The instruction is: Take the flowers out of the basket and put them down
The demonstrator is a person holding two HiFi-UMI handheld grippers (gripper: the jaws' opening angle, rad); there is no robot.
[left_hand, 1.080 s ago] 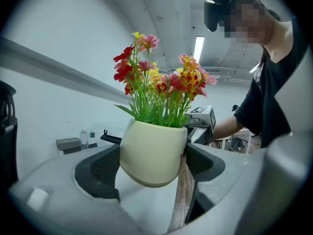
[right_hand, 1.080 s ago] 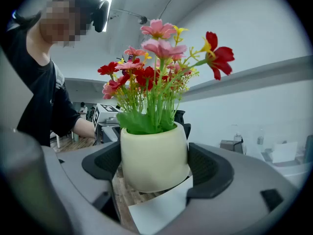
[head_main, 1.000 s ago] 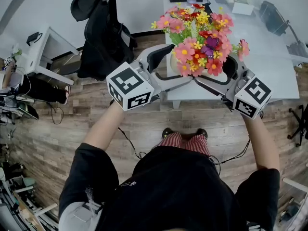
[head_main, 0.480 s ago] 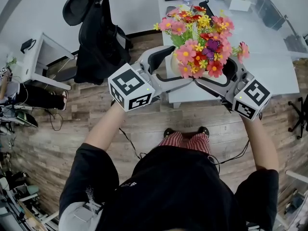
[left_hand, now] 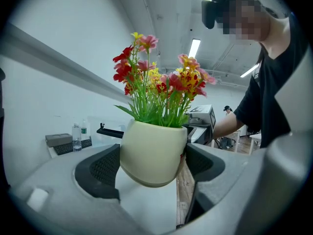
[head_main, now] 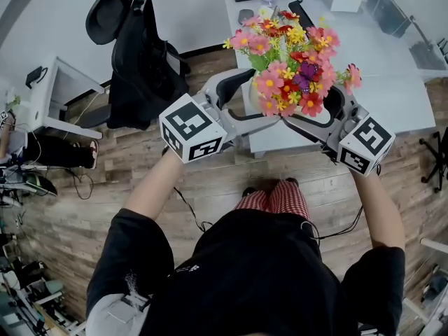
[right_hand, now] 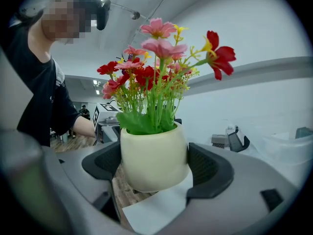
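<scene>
Cream pot [left_hand: 154,143] of flowers [head_main: 290,47] hangs above the table [head_main: 399,96] edge. My left gripper [left_hand: 152,169] and right gripper [right_hand: 154,166] both clamp it; I'd judge only set-down remains.

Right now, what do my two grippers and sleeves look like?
The left gripper and right gripper have grey curved bodies, black textured pads, each carrying a white cube with black square markers. You wear a black short-sleeved shirt.

No legible txt, brand or nr in any view. Left gripper cube [head_main: 190,128] & right gripper cube [head_main: 365,144] show b/w square marker patterns only, no letters. White print on black shirt [head_main: 186,267] too small to read.
</scene>
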